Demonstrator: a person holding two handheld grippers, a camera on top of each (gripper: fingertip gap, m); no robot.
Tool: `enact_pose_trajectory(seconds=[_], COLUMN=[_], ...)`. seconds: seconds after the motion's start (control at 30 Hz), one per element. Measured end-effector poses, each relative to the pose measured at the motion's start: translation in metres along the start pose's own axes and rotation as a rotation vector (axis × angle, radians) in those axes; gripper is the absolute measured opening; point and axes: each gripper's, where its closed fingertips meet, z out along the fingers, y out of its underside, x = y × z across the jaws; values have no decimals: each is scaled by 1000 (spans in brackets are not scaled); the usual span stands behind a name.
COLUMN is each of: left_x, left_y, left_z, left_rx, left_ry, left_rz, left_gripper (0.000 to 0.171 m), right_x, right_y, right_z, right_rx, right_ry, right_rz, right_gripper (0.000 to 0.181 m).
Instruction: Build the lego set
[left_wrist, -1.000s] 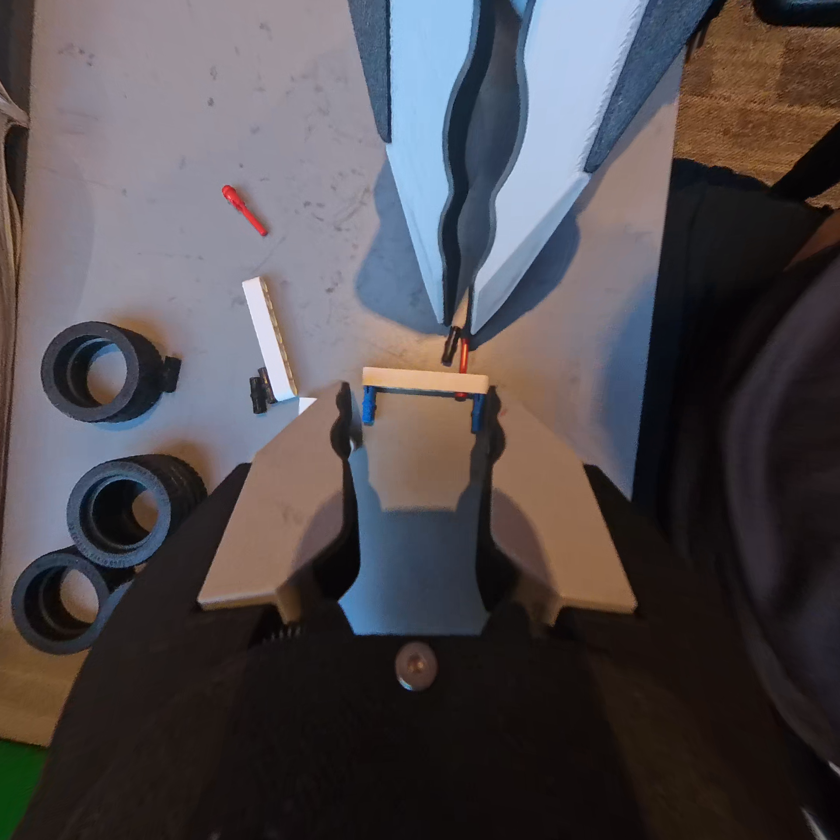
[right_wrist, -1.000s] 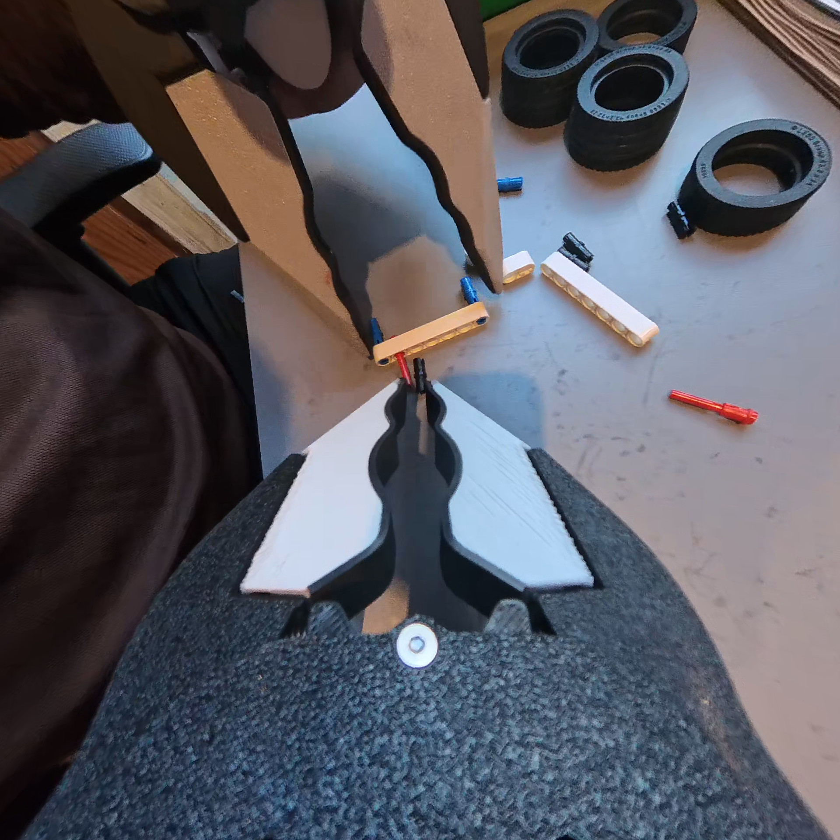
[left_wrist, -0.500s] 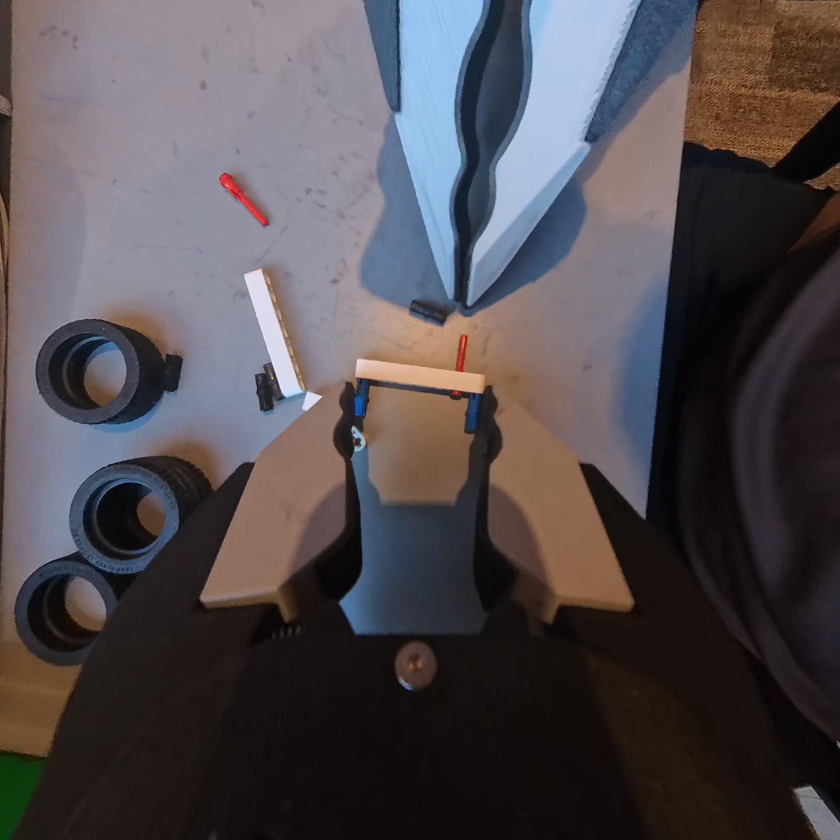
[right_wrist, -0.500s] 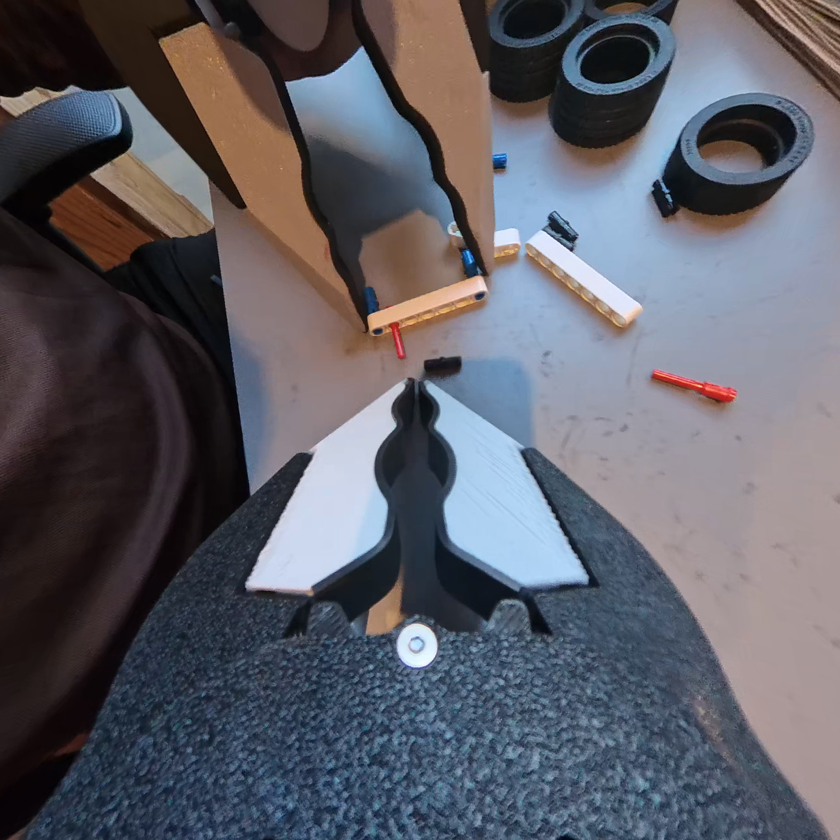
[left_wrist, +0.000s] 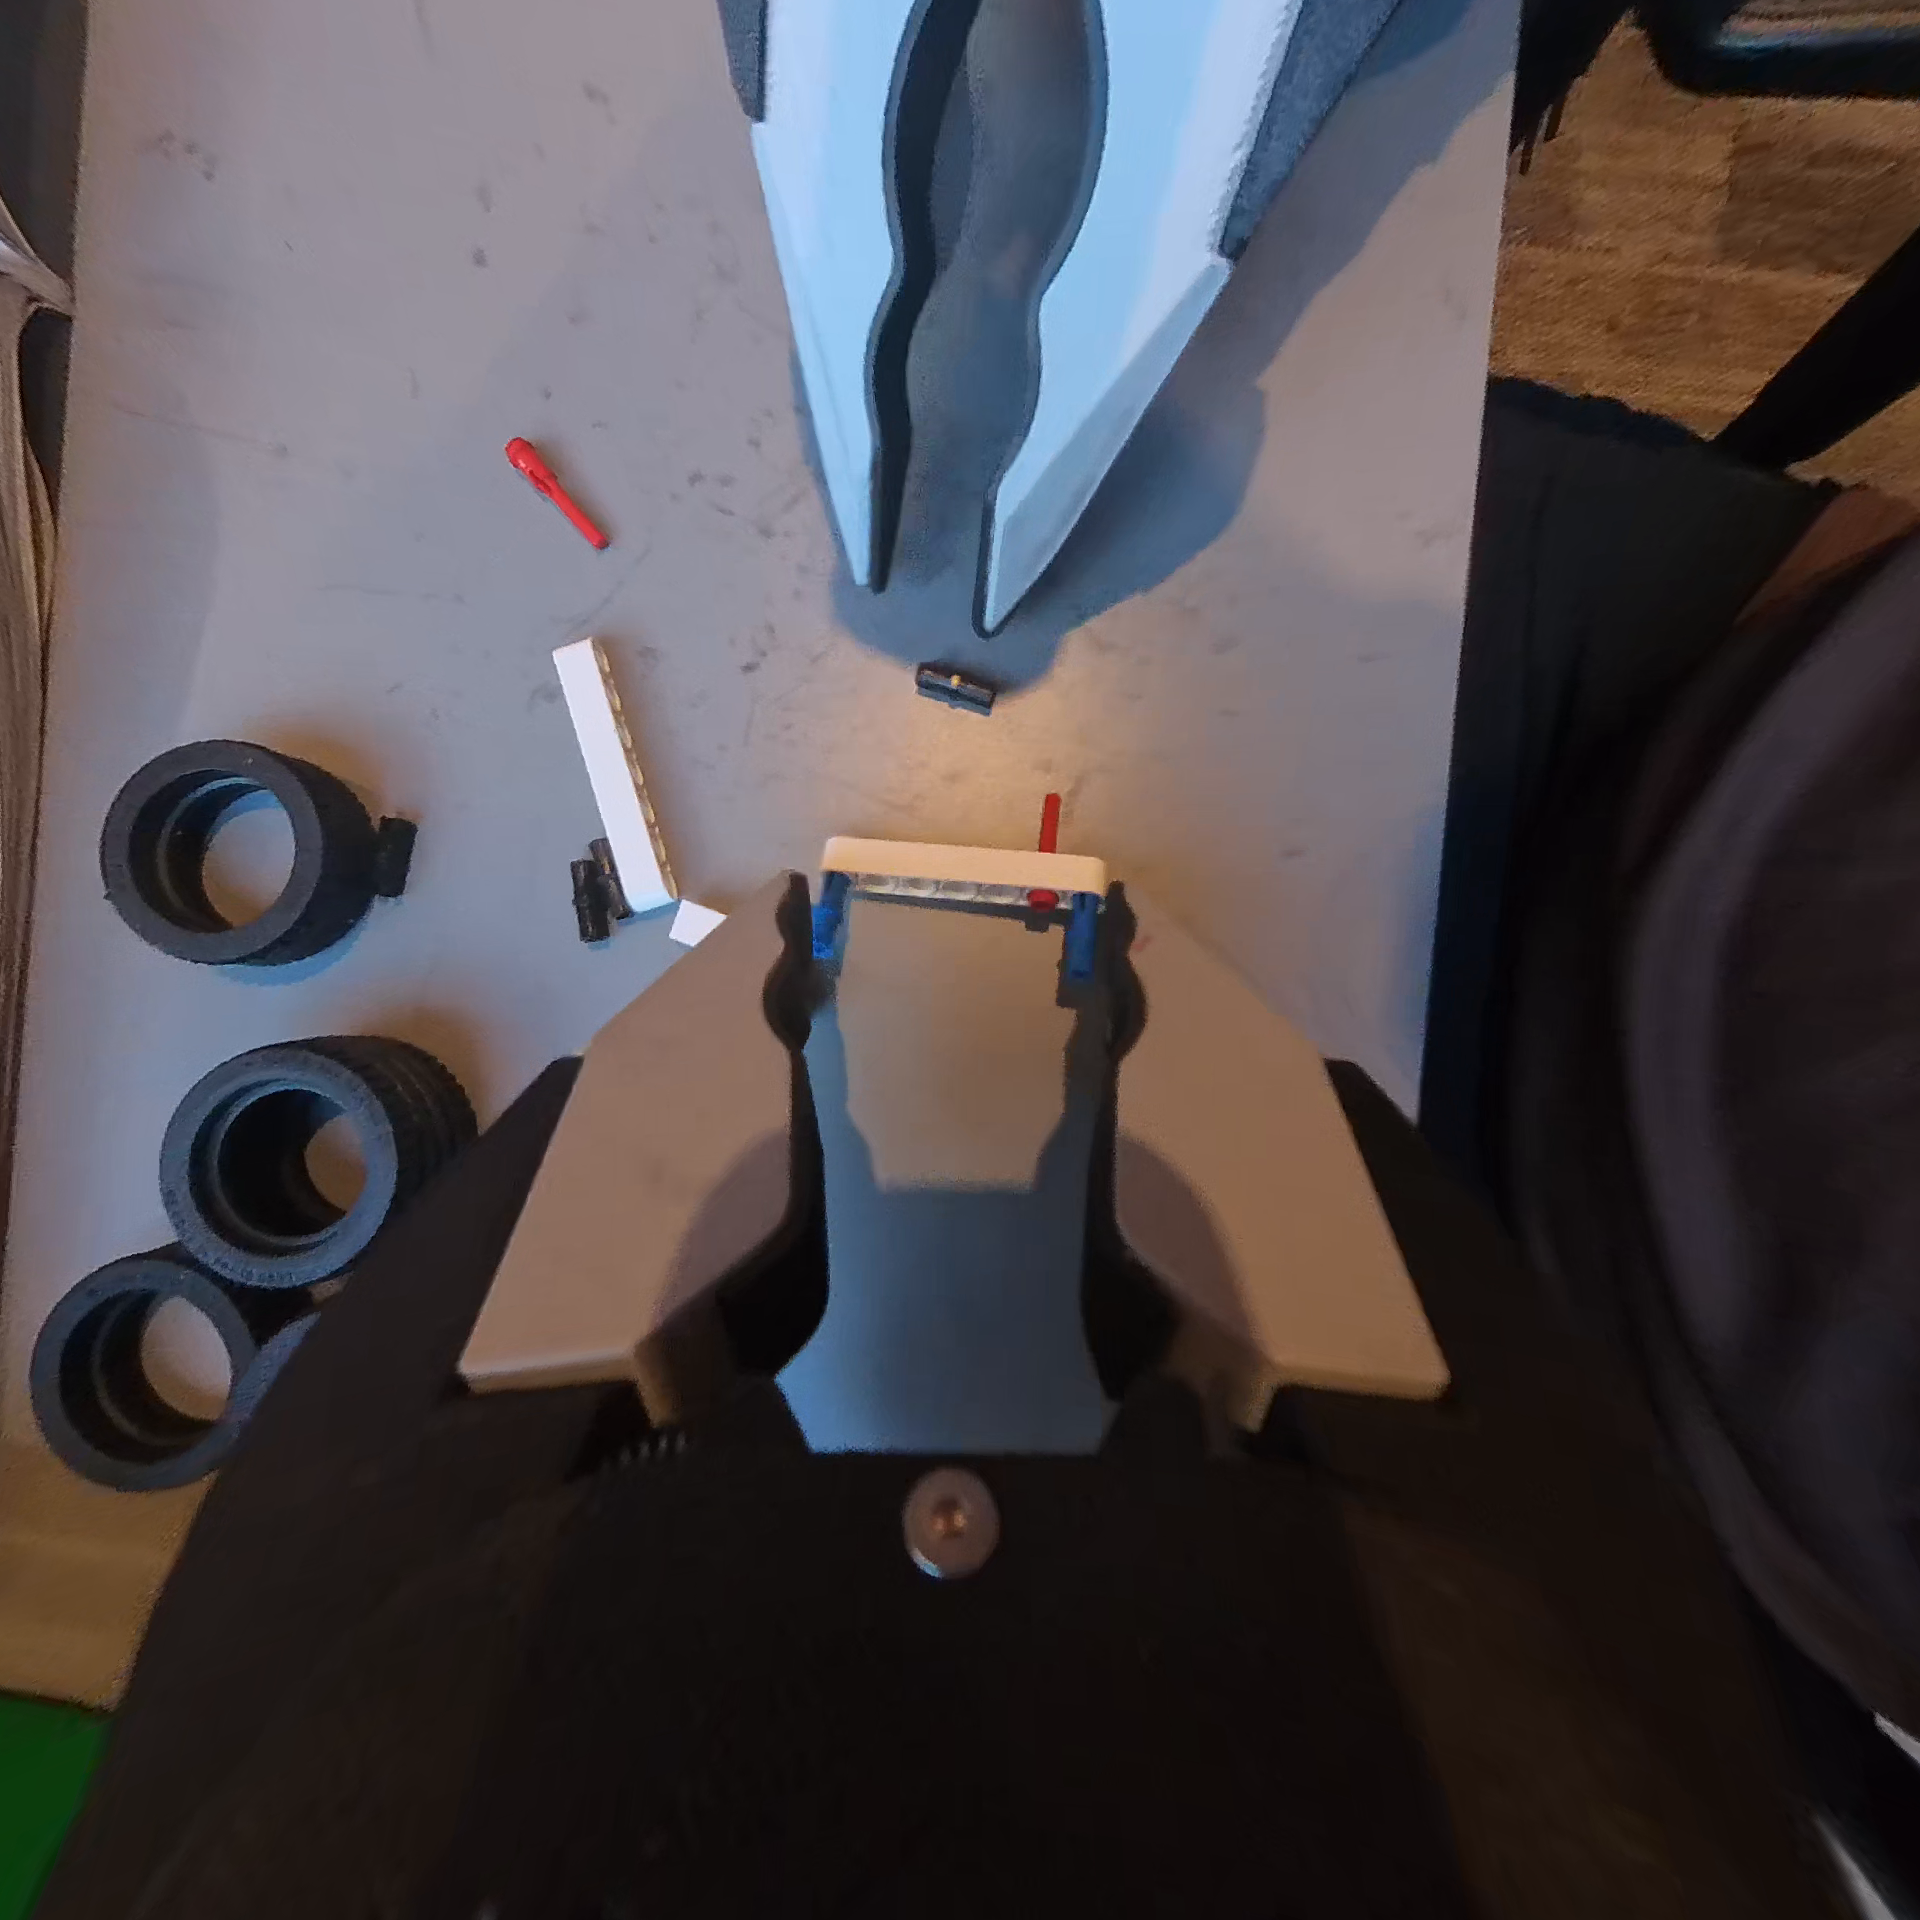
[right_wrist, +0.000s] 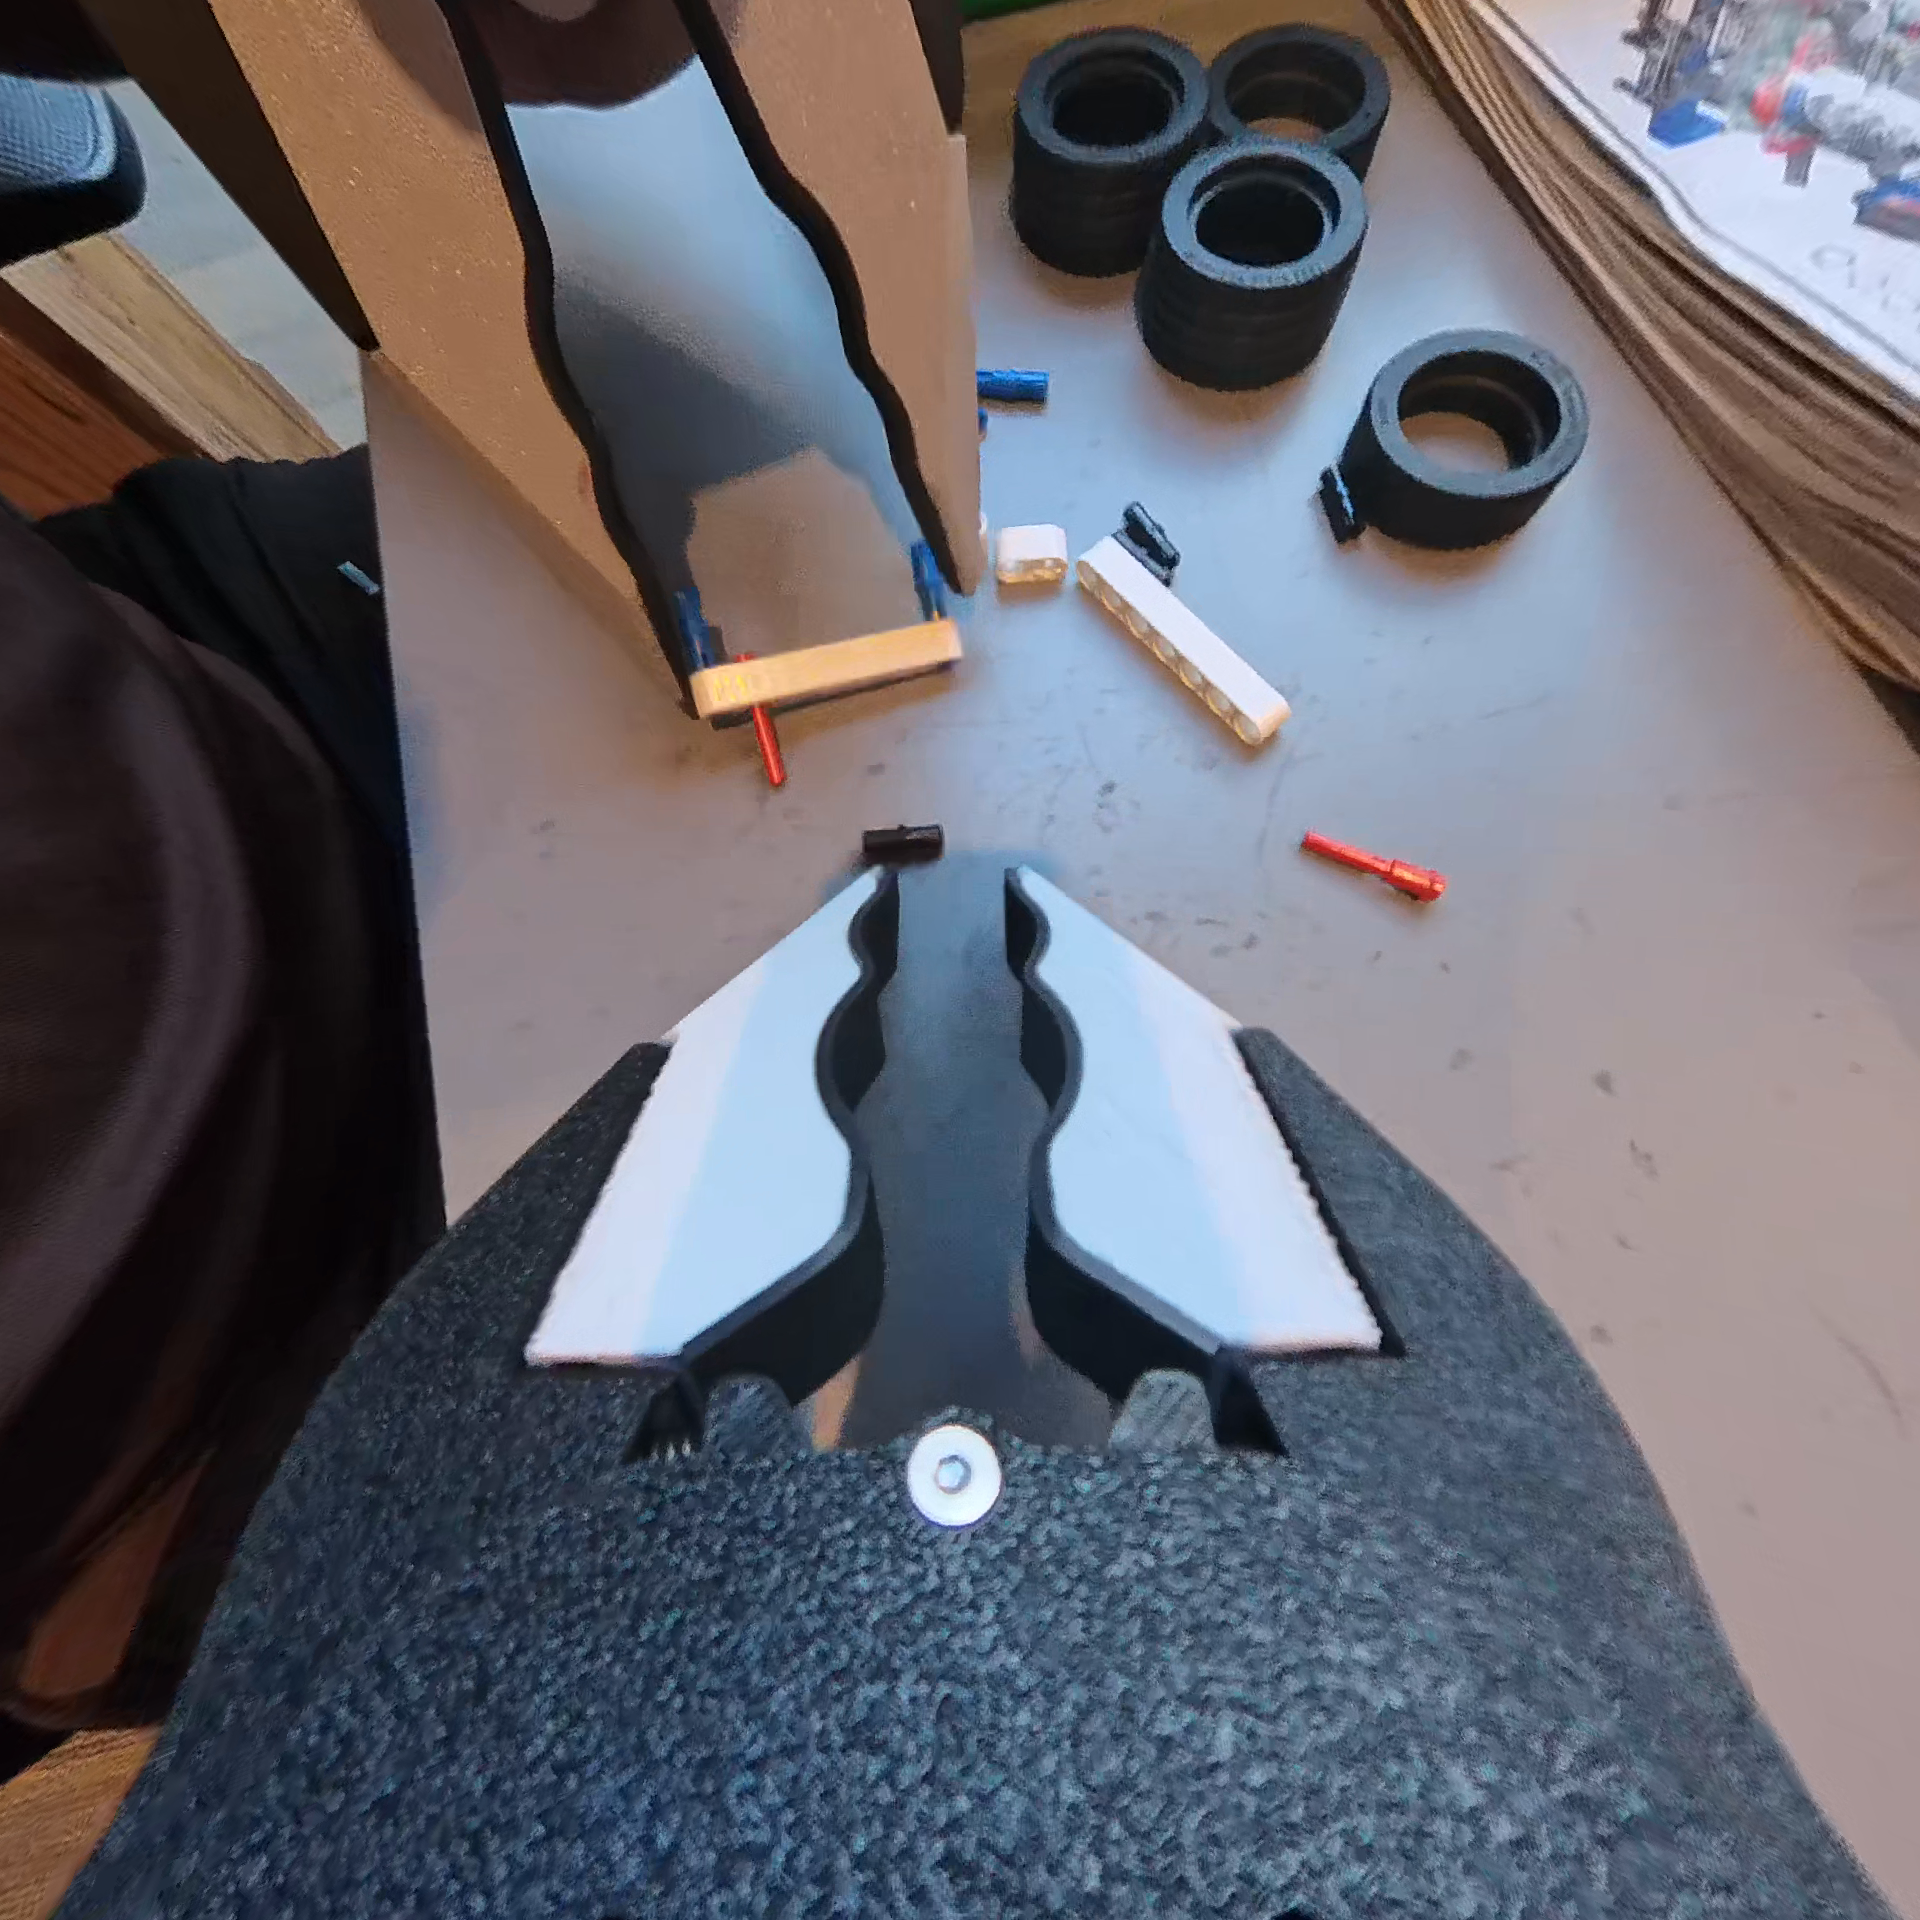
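Two claws: left claw grips white beam; right claw slightly parted, empty

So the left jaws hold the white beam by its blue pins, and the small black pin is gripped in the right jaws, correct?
Not quite. The black pin is not gripped: it lies loose on the table, just ahead of the right gripper, whose jaws stand apart, as the right wrist view shows. The left gripper does hold the white beam by its blue pins.

A scuffed grey table carries black tyres, a white beam, red axle and black pin.
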Motion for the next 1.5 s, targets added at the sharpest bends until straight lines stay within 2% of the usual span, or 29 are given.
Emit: enact_pose_trajectory(seconds=[0.17,0.53,0.63,0.73,1.03,1.27,1.43,1.5], left_x=[0,8,8,7,4,-11,-19,-19], left_y=[2,-1,1,3,-15,-40,-56,-59], left_z=[2,-3,1,1,1,-7,-13,-11], left_rx=[-11,13,4,-12,53,184,264,282], left_ry=[-10,-17,-37,-53,-131,-403,-479,-459], left_rz=[-7,-31,-40,-45,-43,62,25,6], left_gripper=[53,51,50,49,47,36,28,22], right_x=[-11,-7,-11,-11,-4,-3,-9,-10], right_y=[-3,-5,-4,-4,-8,-44,-55,-56], right_z=[6,11,15,14,7,-22,-26,-24], right_rx=[-32,-95,-94,-72,17,263,320,326], right_ry=[-83,-90,-128,-125,-106,-348,-470,-494], right_rz=[-96,-220,-236,-180,39,474,627,664], right_gripper=[27,25,16,16,16,16,15,15])
